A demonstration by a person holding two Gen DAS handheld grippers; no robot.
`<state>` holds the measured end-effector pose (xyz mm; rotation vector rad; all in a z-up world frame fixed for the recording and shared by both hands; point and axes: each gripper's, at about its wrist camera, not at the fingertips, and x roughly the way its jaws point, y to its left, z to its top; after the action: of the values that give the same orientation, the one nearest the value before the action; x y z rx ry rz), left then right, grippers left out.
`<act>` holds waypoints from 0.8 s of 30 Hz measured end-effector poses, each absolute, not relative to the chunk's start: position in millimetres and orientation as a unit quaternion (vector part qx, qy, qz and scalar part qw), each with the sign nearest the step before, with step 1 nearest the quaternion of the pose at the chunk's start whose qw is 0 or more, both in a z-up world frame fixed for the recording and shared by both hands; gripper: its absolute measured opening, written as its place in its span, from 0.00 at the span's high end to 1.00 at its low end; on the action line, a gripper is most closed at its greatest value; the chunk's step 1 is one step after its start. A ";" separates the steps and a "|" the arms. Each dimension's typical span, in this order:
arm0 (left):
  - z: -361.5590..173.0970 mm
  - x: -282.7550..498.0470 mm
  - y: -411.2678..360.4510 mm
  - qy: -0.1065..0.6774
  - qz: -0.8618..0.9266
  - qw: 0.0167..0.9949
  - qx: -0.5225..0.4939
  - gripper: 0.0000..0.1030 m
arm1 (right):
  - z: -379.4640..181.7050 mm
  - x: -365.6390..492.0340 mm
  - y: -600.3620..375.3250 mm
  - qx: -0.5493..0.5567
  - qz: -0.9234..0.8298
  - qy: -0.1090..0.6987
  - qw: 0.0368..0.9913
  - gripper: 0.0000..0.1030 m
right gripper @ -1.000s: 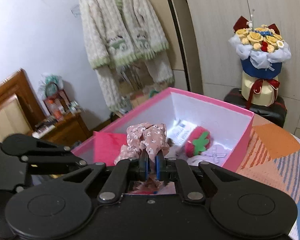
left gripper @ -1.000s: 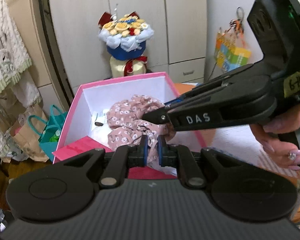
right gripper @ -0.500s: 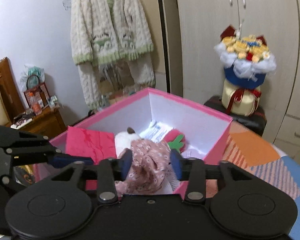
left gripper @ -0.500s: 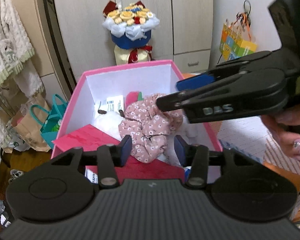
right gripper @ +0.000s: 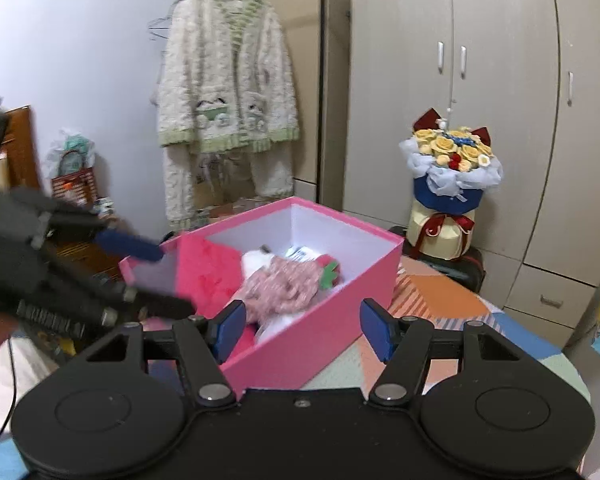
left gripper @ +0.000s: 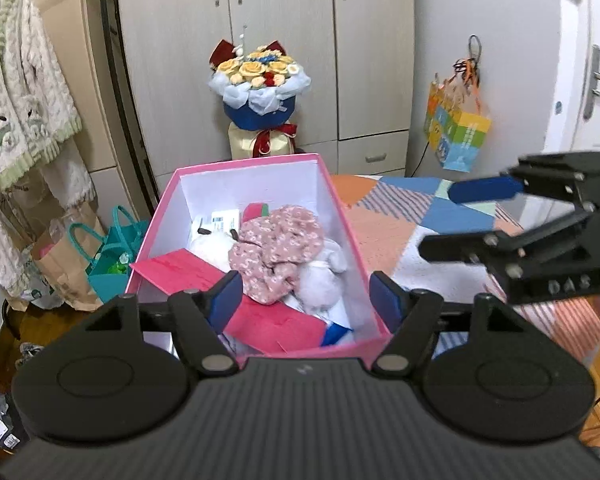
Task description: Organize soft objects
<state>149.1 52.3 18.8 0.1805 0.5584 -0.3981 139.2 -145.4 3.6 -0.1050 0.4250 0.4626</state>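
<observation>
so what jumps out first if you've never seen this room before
The open pink box in the middle of the bed, with a pink floral cloth bundled on top of white plush toys inside it. Behind it, against the wardrobe, stands a bouquet of yellow roses in blue wrap. Both sets of tongs, left and right, are open and empty near the box.

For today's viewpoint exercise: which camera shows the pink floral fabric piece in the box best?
The left wrist view: the pink floral fabric piece lies unobstructed from above. The right wrist view shows it lower and blurrier, partly behind the pink cardboard box's wall.
</observation>
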 end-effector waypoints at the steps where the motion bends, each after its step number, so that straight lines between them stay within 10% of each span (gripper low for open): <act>1: 18.3 143.9 51.8 0.274 -0.198 0.937 0.086 0.32 | 1.6 131.6 -147.7 -0.047 0.223 0.207 0.952 0.32; 10: 10.1 116.2 49.6 0.253 -0.177 0.950 0.046 0.00 | -1.9 91.2 -169.9 -0.026 0.129 0.186 0.974 0.01; 24: 4.2 83.7 32.5 0.238 -0.141 0.961 0.027 0.00 | -3.8 47.7 -172.2 -0.041 -0.036 0.185 0.981 0.00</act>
<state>83.7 32.5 4.2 0.0556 0.4819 -0.2852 47.7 -172.2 -3.8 -0.0821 0.3717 -0.0725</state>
